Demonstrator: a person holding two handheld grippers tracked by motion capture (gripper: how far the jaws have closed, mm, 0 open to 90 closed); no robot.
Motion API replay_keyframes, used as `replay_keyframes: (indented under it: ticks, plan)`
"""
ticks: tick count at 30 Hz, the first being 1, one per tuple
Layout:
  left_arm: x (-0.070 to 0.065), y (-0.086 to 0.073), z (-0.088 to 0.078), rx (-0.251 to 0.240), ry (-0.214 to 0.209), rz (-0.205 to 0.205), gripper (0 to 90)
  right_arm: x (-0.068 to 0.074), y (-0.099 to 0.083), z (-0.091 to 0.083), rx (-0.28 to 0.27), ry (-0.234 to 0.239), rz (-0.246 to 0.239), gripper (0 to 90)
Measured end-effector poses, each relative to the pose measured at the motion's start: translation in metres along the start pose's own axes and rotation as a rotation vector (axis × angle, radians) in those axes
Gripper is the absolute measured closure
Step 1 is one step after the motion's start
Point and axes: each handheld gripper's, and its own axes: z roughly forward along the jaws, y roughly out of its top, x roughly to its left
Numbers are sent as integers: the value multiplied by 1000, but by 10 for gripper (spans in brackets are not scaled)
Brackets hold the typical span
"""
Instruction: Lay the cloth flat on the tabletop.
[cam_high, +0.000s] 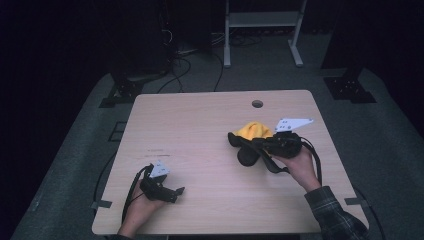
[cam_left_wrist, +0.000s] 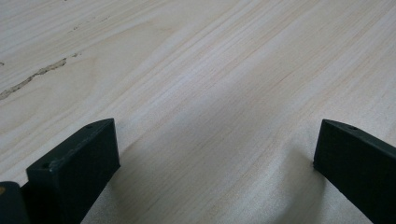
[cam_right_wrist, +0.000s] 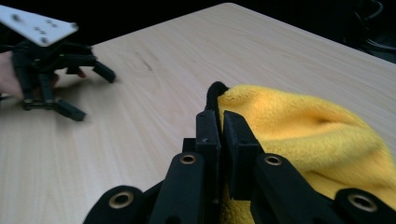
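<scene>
Right hand-held gripper (cam_right_wrist: 220, 122): jaws closed tight on the edge of the yellow-and-black fleece hat (cam_right_wrist: 299, 126), pinching the dark rim between the pads. In the high view the hat (cam_high: 252, 131) sits on the table (cam_high: 200, 120) just ahead of that gripper (cam_high: 250, 146), toward the cable hole (cam_high: 257, 103); its bulk runs away from the jaws on the hole side.

Left hand-held gripper (cam_high: 179, 192): jaws wide apart, nothing between them, resting low over bare wood well clear of the hat, on the person's side.

Judgement: the right hand is much the nearer and already has the grip; the coming lift or drag turns on the rim staying pinched.
</scene>
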Motion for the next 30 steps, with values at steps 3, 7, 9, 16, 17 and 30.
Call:
replay_keyframes:
  ticks: [3, 7, 9, 16, 17, 30]
  plan:
    - [0, 0, 0, 0, -1, 0, 0, 12, 4, 6, -2, 47, -10, 843]
    - [0, 0, 0, 0, 0, 0, 0, 32, 7, 20, 5, 124, -29, 843]
    - [0, 0, 0, 1, 0, 0, 0, 41, 7, 28, 12, 159, -35, 843]
    - [0, 0, 0, 2, 0, 2, 0, 70, 1, 62, 79, 244, -71, 841]
    - [0, 0, 0, 2, 0, 2, 0, 74, -1, 69, 97, 255, -82, 839]
    - [0, 0, 0, 2, 0, 4, 0, 58, -5, 49, 80, 132, -72, 529]
